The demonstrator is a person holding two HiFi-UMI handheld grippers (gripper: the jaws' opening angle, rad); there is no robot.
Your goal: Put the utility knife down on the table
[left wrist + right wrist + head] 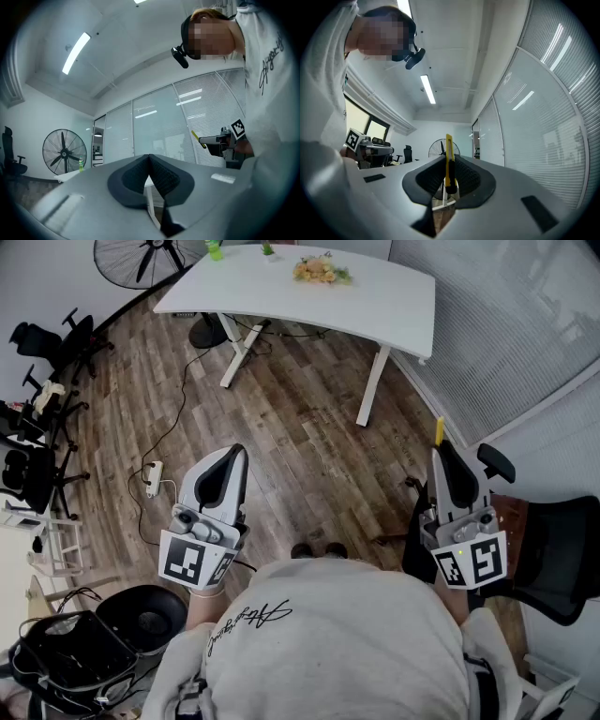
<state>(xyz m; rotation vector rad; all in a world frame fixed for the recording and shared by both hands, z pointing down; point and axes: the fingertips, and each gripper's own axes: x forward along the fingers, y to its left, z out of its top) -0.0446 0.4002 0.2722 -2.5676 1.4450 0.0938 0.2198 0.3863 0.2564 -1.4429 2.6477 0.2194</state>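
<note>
Right gripper (442, 452) is seen clenched on the utility knife (449, 161): in the right gripper view the yellow body is pinched edge-on between the two dark ribbed pads, its black butt end sitting low in the gap and its yellow length projecting past the jaw tips. In the head view the same yellow tip (439, 430) is seen poking out ahead of the gripper's nose. Left gripper (150, 158) is noted with its pads pressed together at the tips, and nothing is caught between them. Both grippers are held out in front of the person's torso, side by side but well apart, over the wood-plank floor (281, 418). The white table (384, 306) is seen farther off across the floor, and neither gripper is touching it; the knife is therefore off the table, carried in the air. On the tabletop a bunch of flowers (322, 271) and a green bottle (215, 249) are noted near the far edge. A standing fan (141, 257) is seen beyond the table's left end, a white power strip (153, 477) lies on the floor to the left of the left gripper, and a black office chair (553, 563) stands just beside the right gripper.
</note>
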